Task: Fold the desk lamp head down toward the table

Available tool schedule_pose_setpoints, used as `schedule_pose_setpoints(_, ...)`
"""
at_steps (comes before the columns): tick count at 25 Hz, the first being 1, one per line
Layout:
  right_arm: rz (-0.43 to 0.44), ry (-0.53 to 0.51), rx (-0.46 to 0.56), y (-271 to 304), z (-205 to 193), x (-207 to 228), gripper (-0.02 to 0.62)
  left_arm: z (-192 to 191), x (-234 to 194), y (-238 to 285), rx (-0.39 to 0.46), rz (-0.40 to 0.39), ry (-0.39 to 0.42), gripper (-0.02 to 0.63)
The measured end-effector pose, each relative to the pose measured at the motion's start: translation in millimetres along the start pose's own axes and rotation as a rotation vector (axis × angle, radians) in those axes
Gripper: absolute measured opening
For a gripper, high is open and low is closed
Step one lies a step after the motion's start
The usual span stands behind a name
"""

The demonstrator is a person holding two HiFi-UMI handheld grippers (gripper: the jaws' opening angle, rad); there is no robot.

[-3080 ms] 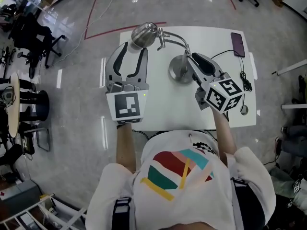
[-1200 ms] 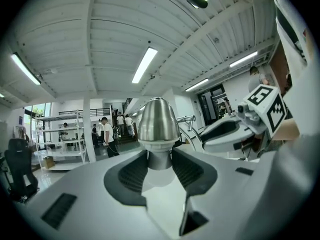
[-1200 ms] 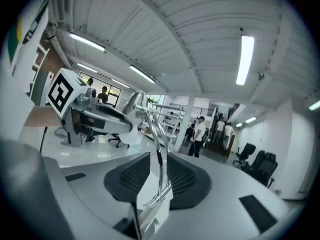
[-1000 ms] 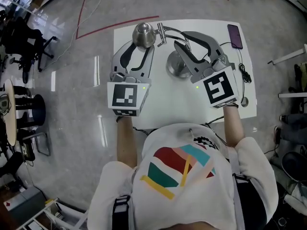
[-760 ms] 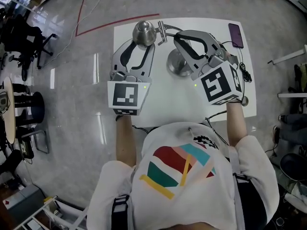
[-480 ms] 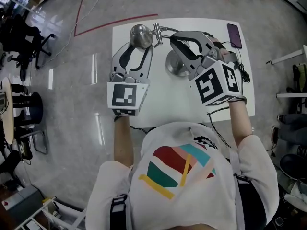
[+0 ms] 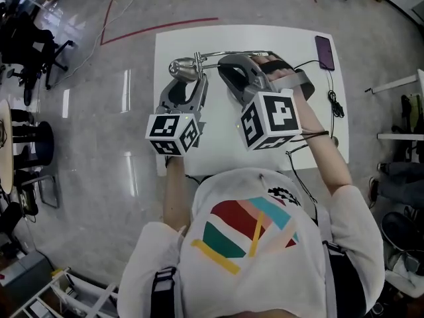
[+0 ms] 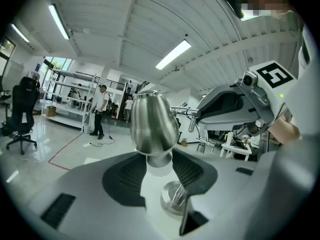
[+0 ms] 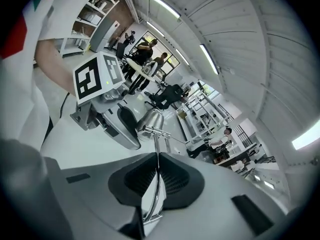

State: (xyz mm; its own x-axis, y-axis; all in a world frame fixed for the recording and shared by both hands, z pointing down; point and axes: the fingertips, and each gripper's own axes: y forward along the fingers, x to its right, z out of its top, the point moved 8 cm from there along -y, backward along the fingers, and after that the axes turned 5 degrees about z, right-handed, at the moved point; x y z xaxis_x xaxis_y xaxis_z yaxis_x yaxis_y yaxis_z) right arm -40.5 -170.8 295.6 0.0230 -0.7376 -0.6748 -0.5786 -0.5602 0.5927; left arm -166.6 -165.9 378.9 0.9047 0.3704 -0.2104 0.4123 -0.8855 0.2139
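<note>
Fingers (image 8: 125, 176) of left gripper (image 8: 159, 160) clamp the lamp head (image 8: 152, 121); right gripper (image 9: 156, 178) pinches the lamp arm (image 9: 158, 144).

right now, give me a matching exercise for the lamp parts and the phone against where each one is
1 lamp head
2 lamp arm
3 phone

A lying near the table's far right corner
B held in the left gripper
C pinched in the right gripper

Pairs: 1-B, 2-C, 3-A
</note>
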Motion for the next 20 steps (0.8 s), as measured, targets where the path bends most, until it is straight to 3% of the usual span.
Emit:
schedule_pose_setpoints(6,0.068,-0.048,-0.041,12.1,-0.5,-1.5,0.035,-22.8,-5.9,3.5,0.051,-0.01,-0.085,0.186)
schedule_pose_setpoints(11,0.12,-0.155,-0.132,35.3,-4.4,-20.7,0.035,-54.8,-18.1,-18.9,0.024,0.086,-0.026,0.186)
schedule_pose_setpoints(15,0.157,-0.183,-0.165,51.7,-9.5,-35.0,0.037,-45.2,-32.9,-39.9,0.084,0.139,-0.035,0.186)
schedule_pose_setpoints(17,0.165,-0.19,-0.176,54.9,-9.3,-37.2,0.037,-34.1,-32.6,-40.6,0.08,0.128,0.038,0.186)
schedule_pose_setpoints(20,0.181,-0.185,-0.173,56.7,-7.3,-36.5,0.037,-19.5,-17.7,-30.8,0.05,0.051,0.202,0.186)
